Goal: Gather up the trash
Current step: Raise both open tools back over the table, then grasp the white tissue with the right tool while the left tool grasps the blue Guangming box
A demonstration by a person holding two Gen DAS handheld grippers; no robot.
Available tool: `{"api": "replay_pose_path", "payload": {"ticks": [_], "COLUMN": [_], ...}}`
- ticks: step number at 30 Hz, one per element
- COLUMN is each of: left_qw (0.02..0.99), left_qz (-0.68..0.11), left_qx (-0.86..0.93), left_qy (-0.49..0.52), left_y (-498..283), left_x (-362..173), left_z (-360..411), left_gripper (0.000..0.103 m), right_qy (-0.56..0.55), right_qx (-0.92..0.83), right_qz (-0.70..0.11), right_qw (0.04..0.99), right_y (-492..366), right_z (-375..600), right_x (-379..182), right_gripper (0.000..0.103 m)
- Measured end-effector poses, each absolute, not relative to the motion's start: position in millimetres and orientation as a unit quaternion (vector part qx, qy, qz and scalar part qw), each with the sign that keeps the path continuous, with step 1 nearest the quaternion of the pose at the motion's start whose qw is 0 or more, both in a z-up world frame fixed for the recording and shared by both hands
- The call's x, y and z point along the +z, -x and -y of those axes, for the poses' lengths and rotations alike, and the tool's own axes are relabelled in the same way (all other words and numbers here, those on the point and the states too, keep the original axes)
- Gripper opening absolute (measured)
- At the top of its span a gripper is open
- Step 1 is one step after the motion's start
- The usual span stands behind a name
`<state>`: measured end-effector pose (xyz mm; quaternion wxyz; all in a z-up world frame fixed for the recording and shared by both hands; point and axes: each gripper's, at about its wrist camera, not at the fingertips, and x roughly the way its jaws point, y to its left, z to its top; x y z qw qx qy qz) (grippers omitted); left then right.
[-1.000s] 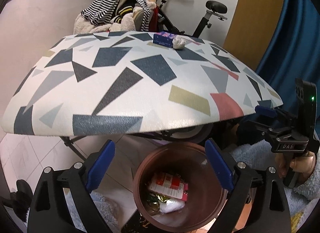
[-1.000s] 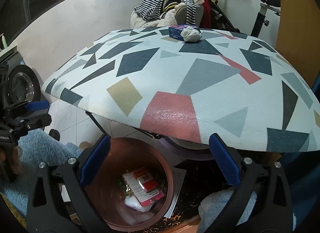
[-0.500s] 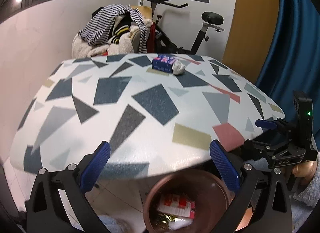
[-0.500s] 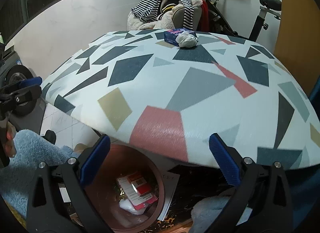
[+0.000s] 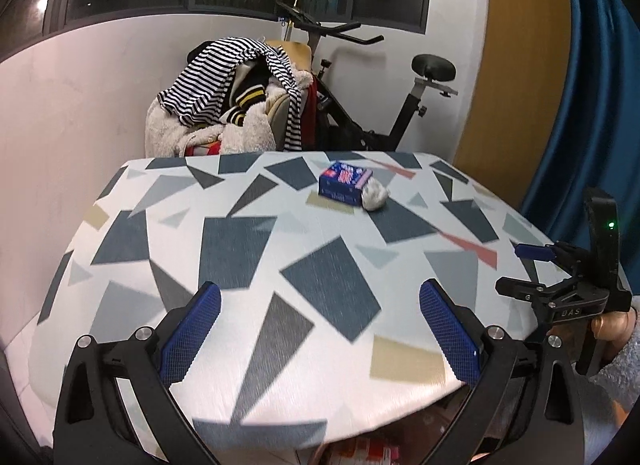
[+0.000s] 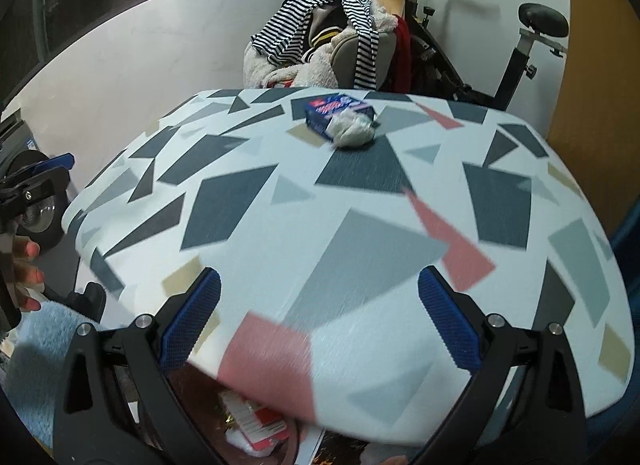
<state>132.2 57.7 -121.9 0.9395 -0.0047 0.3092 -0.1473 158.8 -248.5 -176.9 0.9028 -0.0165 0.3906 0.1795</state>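
My left gripper (image 5: 319, 329) and right gripper (image 6: 319, 325) both gape empty; the blue cardboard box (image 5: 345, 180) touches the crumpled white tissue (image 5: 375, 195) near the patterned table's (image 5: 240, 265) far edge; a hasty grab could scatter both

Tablecloth (image 5: 256, 265) white with grey, navy, pink, tan shards; box (image 5: 345, 181) blue (red print); shirt (image 5: 208, 81) black-white striped.

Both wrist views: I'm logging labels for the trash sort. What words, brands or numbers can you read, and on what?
"DAS" (perhaps "BAS"): on the right gripper body, seen from the left wrist view.
Blue box on the table: red and white print, too blurred to read.
Red-and-white packet under the table edge: print too blurred to read.
Nothing else legible.
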Motion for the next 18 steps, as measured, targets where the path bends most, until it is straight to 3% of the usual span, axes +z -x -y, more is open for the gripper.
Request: {"api": "replay_pose_path", "payload": {"ticks": [18], "left_qw": [0.932], "left_qz": [-0.324], "left_qx": [-0.164], "left_qy": [0.004], "left_y": [-233.4], "left_x": [-136.1], "left_z": [-59.1], "left_gripper": [0.097], "right_qy": [0.05], "right_qx": [0.169], "right_qz": [-0.405], "right_qw": [0.897], "right_y": [-301.2], "right_z": [254.0], "right_x": [-176.0], "right_gripper": [0.097]}}
